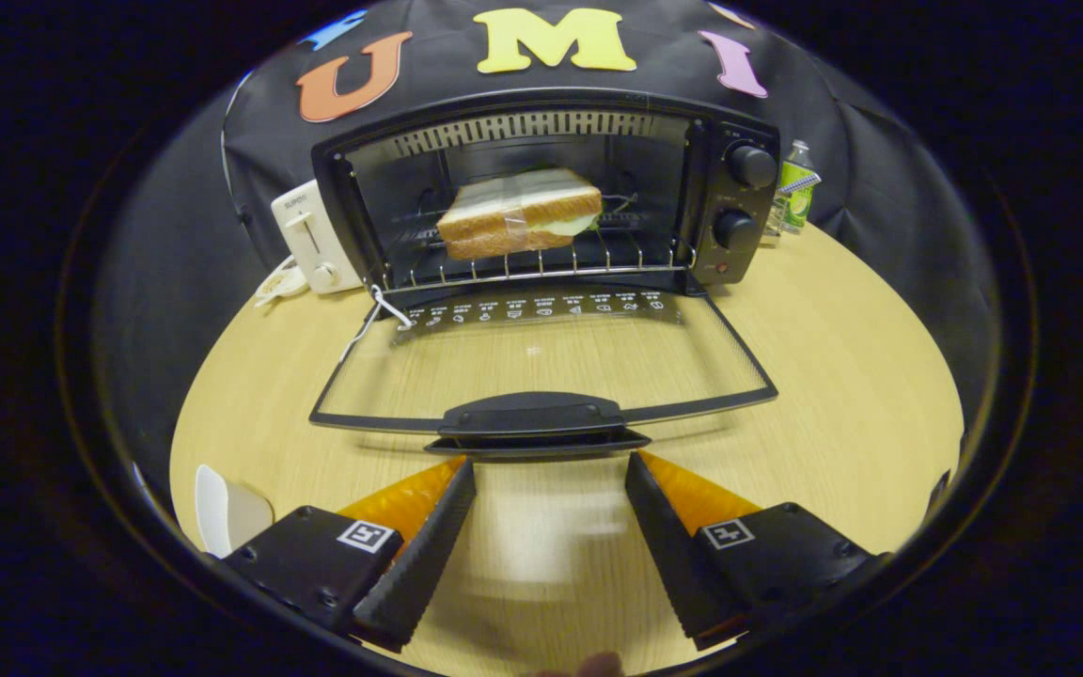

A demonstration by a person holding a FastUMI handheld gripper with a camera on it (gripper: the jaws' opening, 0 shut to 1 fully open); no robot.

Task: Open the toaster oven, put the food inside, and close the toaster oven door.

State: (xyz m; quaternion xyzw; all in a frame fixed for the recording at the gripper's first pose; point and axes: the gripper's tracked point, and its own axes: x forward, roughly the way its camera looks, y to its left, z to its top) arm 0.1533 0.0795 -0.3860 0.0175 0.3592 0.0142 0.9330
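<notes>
Here, tool (pixel 549 463) spread wide before glass door's moulded handle (pixel 534 420) — wrapped sandwich (pixel 518 212) on wire rack (pixel 541 261), boxy toaster oven (pixel 541 193).

White pop-up toaster (pixel 311 240) left, green bottle (pixel 793 188) right, on wooden table (pixel 833 376)

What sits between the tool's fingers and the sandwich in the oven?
In the gripper view, the lowered glass door with its handle lies flat between the open tool and the sandwich on the oven rack.
</notes>
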